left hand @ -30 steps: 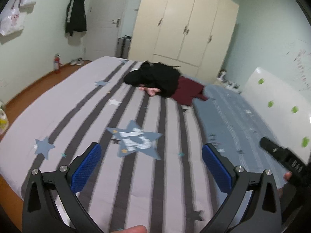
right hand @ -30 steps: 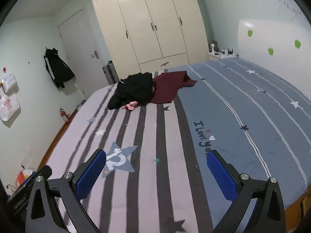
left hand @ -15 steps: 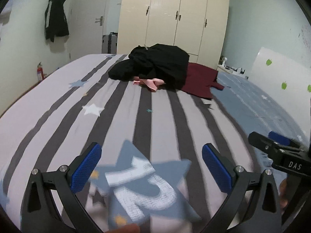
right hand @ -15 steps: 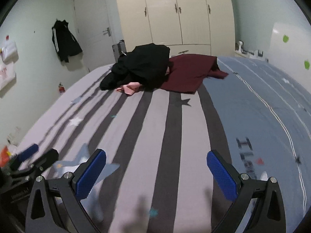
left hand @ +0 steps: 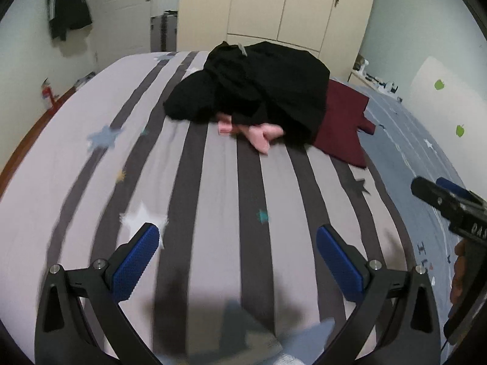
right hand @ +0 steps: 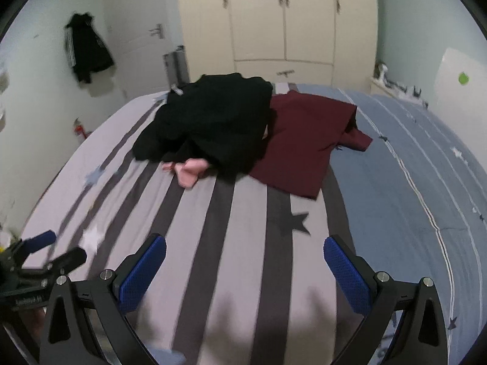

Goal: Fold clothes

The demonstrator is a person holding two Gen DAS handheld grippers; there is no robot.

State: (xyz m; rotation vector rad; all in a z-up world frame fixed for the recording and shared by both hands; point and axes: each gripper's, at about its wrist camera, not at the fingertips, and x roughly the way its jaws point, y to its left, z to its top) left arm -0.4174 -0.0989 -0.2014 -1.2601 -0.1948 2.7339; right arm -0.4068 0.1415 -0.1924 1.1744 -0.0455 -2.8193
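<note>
left hand-held gripper hovering wide open, empty | right hand-held gripper likewise | crumpled black garment lying heaped, overlapping flat maroon shirt on striped bed | advice: pinch one edge, not the heap

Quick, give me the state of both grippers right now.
Left gripper: open, holding nothing, above the striped grey bedsheet.
Right gripper: open, holding nothing, short of the crumpled black garment.

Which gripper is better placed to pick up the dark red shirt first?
Right, probably. The dark red shirt lies nearly straight ahead of the open right gripper, with bare bed between. From the open left gripper it sits off to the right, behind the black clothes.
</note>
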